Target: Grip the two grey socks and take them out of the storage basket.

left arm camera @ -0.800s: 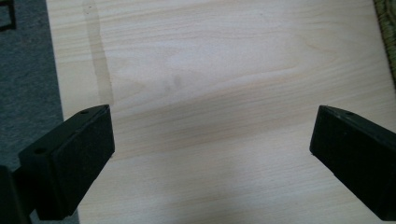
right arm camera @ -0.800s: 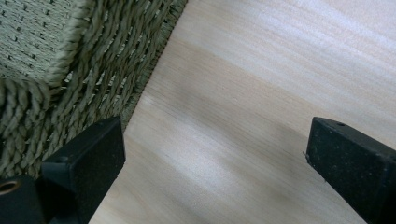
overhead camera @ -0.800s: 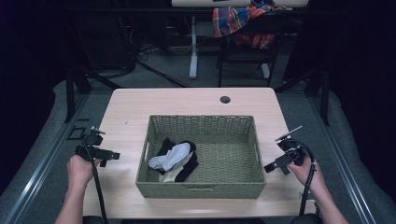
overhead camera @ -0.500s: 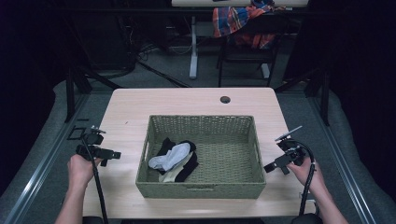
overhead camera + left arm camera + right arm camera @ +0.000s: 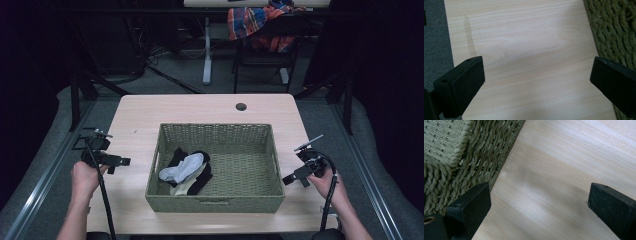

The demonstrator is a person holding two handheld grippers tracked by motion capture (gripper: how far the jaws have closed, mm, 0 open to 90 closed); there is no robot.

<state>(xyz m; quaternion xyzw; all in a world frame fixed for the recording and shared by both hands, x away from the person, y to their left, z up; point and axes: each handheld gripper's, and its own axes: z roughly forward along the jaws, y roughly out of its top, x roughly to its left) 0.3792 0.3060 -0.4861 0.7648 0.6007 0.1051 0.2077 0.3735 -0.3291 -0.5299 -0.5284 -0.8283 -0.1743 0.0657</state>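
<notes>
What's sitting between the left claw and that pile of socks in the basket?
In the high view, a bare strip of table and then the basket's left wall separate the open left gripper from the socks.

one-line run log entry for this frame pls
left gripper: open, empty, over table left of basket | right gripper: open, empty, right of basket | socks: piled in basket's left half, untouched

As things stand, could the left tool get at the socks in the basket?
Probably yes. The left tool hovers open over bare table just outside the basket, and the socks lie at that same end, uncovered. Only the basket's wall stands between them, so it would need lifting over.
</notes>
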